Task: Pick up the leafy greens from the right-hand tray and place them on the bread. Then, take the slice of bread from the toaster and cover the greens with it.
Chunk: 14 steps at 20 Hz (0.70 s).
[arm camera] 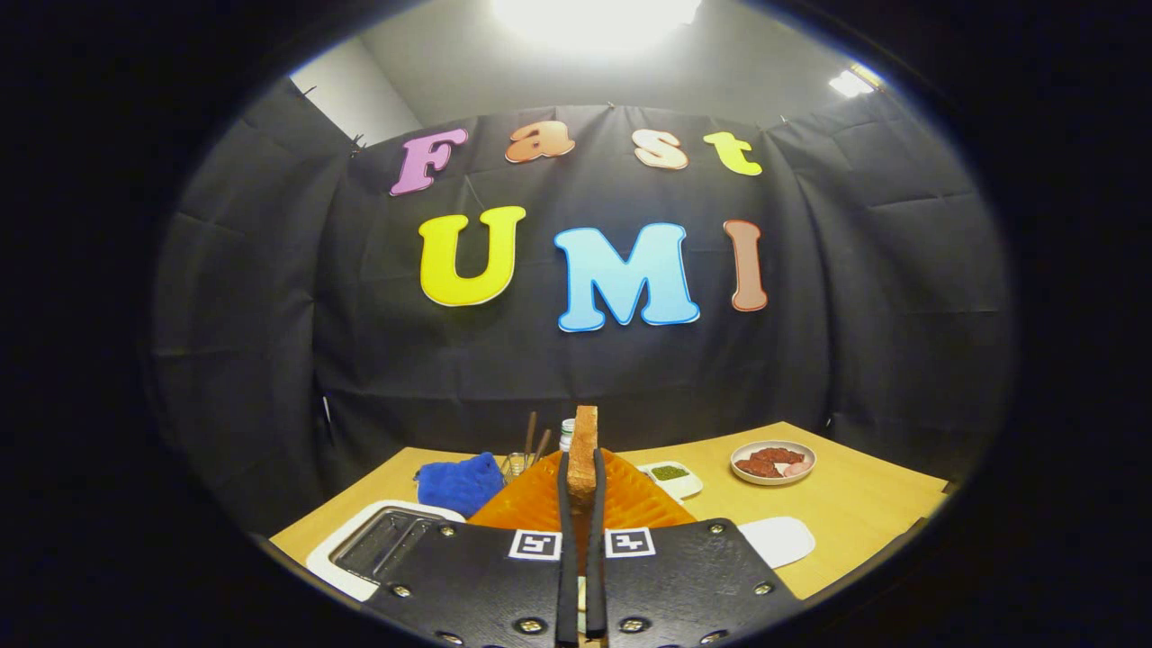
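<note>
Clamped between the two fingers of the gripper [581,504], close in front of the camera, stands a slice of bread [584,450], held upright on its edge with its top rising above the fingertips; the jaws are nearly together, both pressing on the slice. Just behind and beneath the bread lies an orange ribbed mat [630,499], spreading out to either side of the fingers. Left of the fingers, near the tabletop's front edge, sits the toaster [382,540], white with a dark slot on top. Beyond it rests a blue cloth [459,483], and just beside that a small glass holder with brown sticks [531,441]. Right of the bread, past the mat, a small white tray holds the leafy greens [669,472]. Farther right stands a round plate [773,462] carrying reddish and pink food. A flat white pad [779,539] lies near the gripper's right side. All of it stands on the wooden tabletop [864,504].
</note>
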Motion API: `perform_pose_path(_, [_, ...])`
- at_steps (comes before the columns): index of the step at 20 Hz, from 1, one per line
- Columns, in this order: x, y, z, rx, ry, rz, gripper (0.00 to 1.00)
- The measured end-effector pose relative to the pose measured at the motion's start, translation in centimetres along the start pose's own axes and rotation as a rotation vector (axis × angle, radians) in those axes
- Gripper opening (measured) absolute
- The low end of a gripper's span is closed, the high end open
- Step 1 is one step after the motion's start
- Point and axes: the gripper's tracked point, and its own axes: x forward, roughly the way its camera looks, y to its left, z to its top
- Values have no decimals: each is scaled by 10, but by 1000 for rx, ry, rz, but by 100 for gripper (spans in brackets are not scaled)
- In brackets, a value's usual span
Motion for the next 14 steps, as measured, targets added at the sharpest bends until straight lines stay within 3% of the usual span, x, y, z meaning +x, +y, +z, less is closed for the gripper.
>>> perform_pose_path(10, [11,-46,-41,3,71,-40,3])
perform_pose_path(14, [10,-43,-66,16,124,28,3])
